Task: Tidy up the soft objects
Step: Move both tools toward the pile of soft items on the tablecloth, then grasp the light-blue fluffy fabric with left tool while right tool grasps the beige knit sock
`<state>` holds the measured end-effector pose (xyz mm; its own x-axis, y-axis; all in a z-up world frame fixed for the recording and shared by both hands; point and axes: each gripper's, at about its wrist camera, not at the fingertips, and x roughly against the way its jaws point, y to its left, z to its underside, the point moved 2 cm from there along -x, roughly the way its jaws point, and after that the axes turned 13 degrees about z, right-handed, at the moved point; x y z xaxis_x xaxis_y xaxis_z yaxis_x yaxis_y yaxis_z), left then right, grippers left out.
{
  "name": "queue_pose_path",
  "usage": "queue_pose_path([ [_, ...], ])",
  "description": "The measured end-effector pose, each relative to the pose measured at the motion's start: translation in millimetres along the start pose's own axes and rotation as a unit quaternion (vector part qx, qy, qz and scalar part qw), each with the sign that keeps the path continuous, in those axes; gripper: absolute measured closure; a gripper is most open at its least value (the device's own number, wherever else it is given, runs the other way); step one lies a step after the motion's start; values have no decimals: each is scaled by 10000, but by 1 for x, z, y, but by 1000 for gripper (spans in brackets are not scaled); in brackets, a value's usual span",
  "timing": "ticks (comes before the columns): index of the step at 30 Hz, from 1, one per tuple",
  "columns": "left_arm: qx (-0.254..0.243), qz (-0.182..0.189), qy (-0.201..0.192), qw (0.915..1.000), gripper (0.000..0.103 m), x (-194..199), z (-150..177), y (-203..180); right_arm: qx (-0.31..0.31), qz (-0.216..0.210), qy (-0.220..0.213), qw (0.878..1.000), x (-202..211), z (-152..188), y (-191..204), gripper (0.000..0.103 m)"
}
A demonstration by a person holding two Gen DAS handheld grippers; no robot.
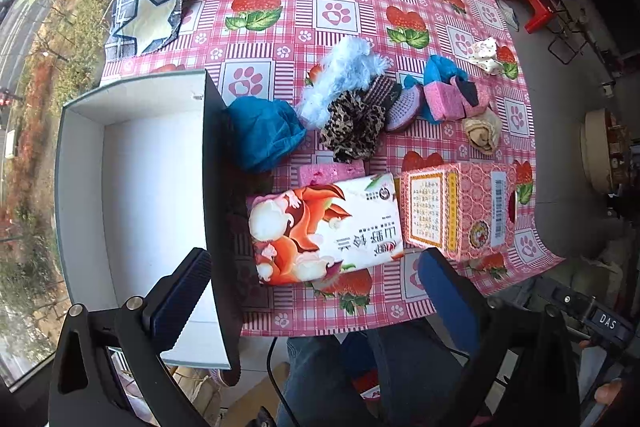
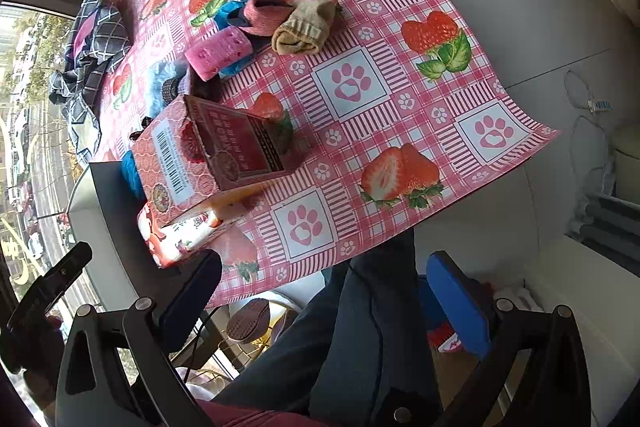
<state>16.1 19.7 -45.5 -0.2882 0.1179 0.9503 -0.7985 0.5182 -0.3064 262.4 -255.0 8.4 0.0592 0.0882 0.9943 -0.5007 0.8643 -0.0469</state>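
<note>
Left gripper (image 1: 316,291) fingers spread apart, holding nothing, hovering just short of the tissue pack (image 1: 324,227). Beside its left finger sits the white storage box (image 1: 80,187), nothing visible inside. Beyond the pack: pink sponge (image 1: 332,173), teal cloth (image 1: 262,133), leopard scrunchie (image 1: 352,131), fluffy blue item (image 1: 342,83), rolled beige sock (image 1: 482,133). Right gripper (image 2: 324,291) also spread, off the table edge. Risks: the pink carton (image 1: 456,207) touches the pack, so a grab may drag or tip it; soft pack could squash; left finger may clip the box wall.
</note>
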Motion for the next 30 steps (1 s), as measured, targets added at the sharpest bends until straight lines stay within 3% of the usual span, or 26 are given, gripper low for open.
queue_pose_path([
  [4, -224, -411, -317, 9984, 0, -4, -31, 0, 97, 55, 135, 9998, -9, -20, -4, 0],
  [11, -532, -1027, -485, 9921, 0, -30, -92, 4, 398, 240, 119, 9988, -16, -61, -4, 0],
  [13, -638, -1149, -362, 9907, 0, -46, -104, 7, 424, 267, 168, 9986, -21, -72, -5, 0],
  [19, -985, -693, -39, 9927, 0, -89, -144, 2, 561, 350, 339, 9972, -37, -96, -8, 0],
  [22, -1127, -756, 170, 9906, 0, -114, -157, 1, 585, 375, 458, 9965, -48, -105, -9, 0],
  [26, -1050, -543, 664, 9908, 0, -146, -164, 4, 674, 365, 461, 9960, -56, -117, -7, 0],
  [30, -1000, -677, 728, 9900, 0, -163, -166, -2, 770, 425, 398, 9953, -65, -134, -2, 0],
])
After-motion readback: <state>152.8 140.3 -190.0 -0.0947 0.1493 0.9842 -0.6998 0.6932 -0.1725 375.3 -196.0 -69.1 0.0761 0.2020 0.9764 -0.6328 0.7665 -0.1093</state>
